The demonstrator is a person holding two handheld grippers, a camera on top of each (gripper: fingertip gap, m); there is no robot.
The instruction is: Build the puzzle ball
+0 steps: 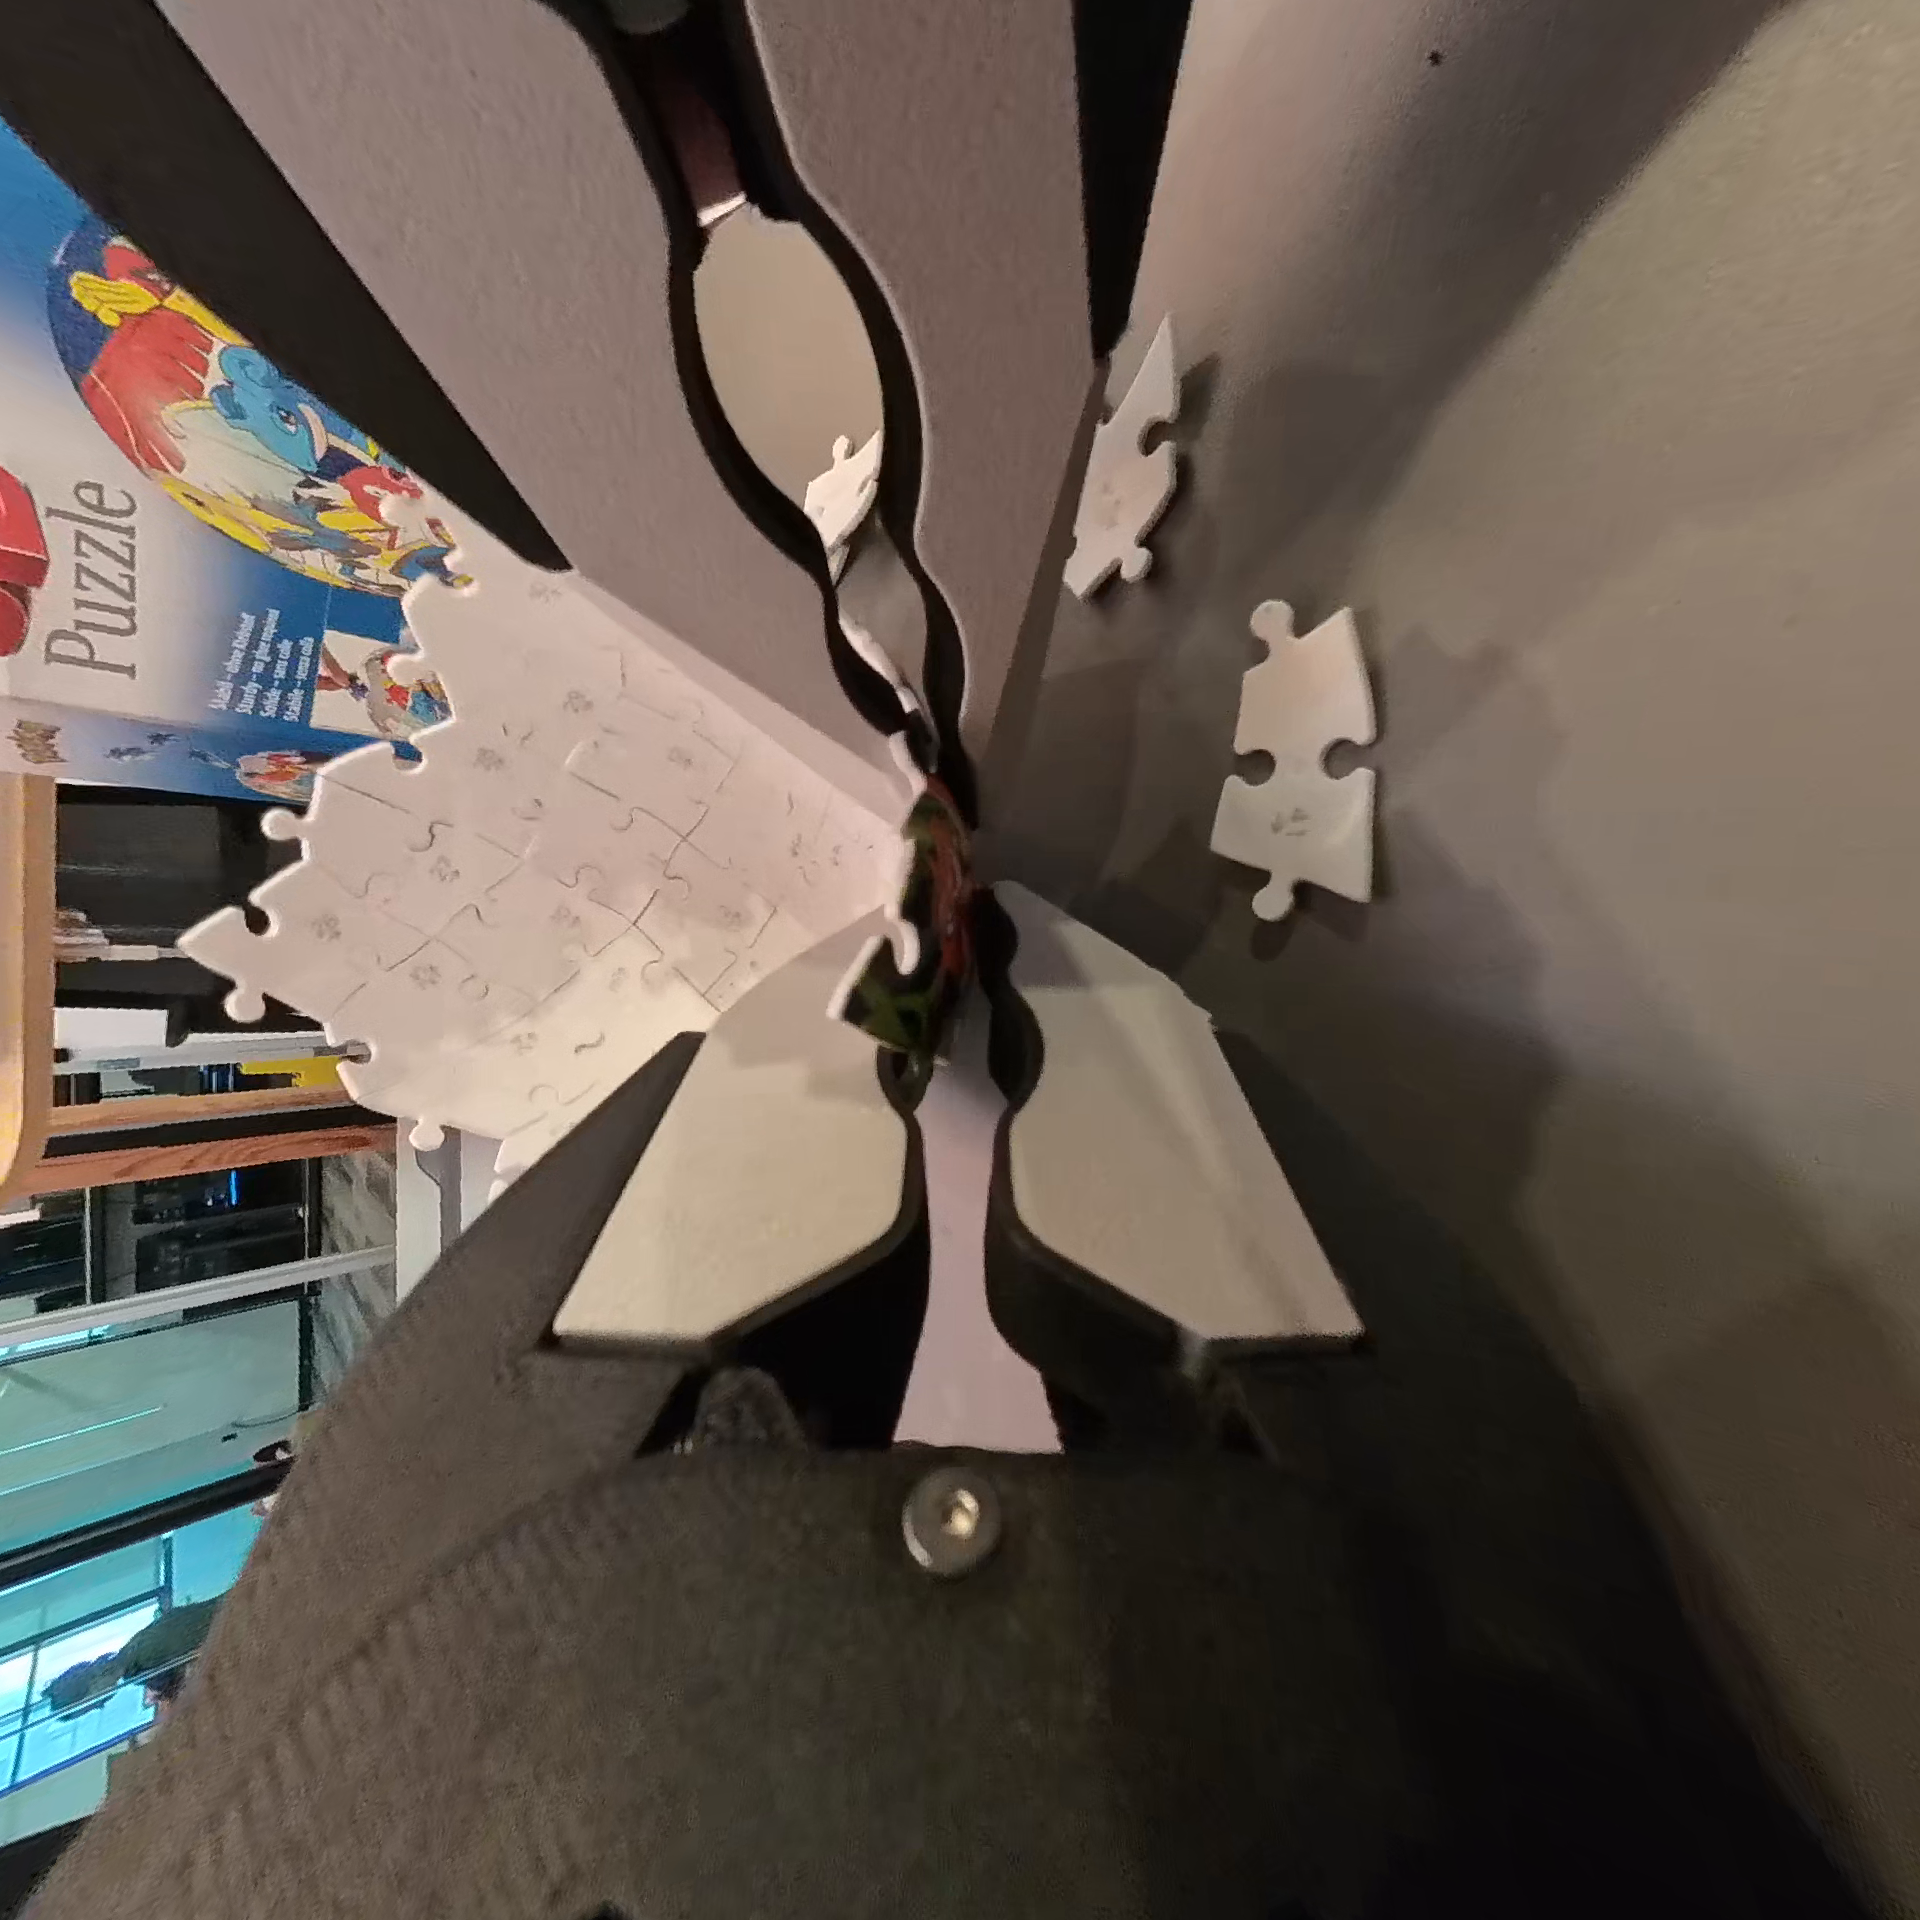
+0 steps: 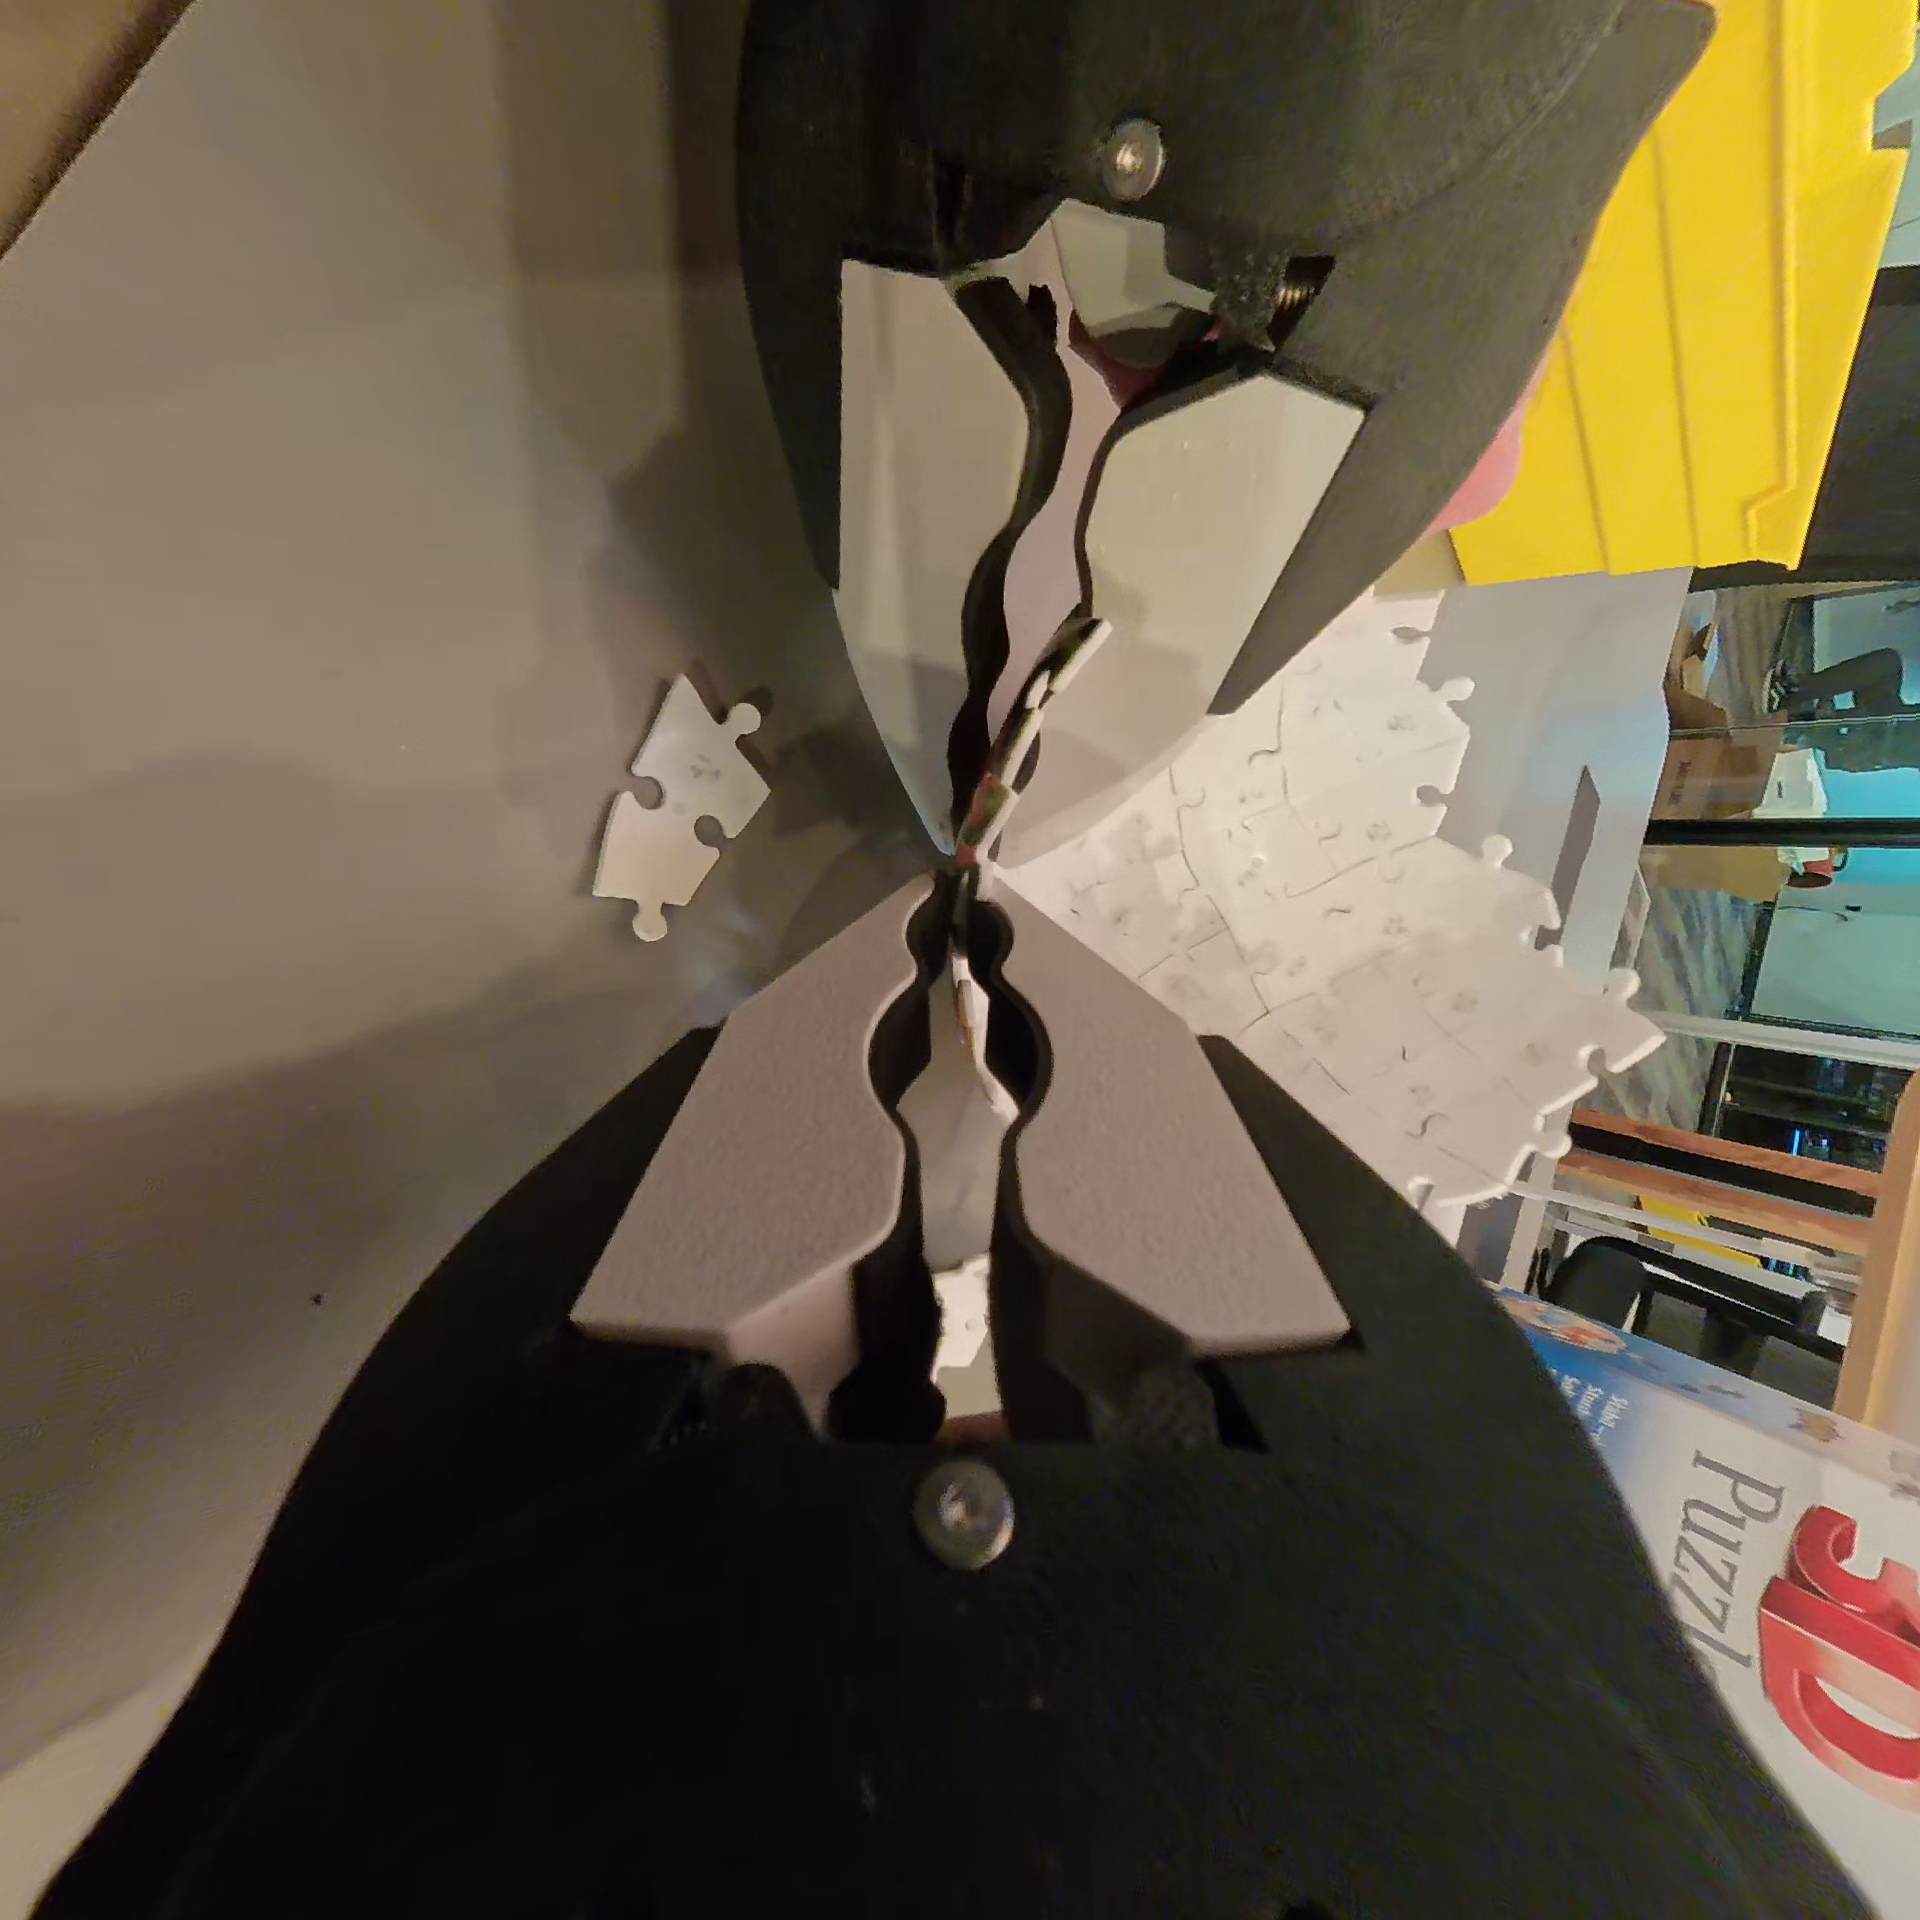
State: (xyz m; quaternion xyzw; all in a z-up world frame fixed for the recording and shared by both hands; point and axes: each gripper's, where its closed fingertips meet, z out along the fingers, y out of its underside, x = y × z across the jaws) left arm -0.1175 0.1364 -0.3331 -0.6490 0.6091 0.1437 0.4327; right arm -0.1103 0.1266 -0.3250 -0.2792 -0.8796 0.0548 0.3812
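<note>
The partly built puzzle ball is a curved shell of joined pieces with its white inner side toward the camera. It also shows in the right wrist view. My left gripper and right gripper meet tip to tip, and both are shut on the shell's rim. The printed outer face shows edge-on at the pinch. I cannot tell whether a separate piece is held there. In the left wrist view the right gripper comes in from the top. In the right wrist view the left gripper does the same.
Loose white pieces lie on the grey table: a joined pair, one farther off, and one behind the fingers. The pair also shows in the right wrist view. The puzzle box stands behind the shell. A yellow bin is farther back. Left and right tips are no more than a few centimetres apart.
</note>
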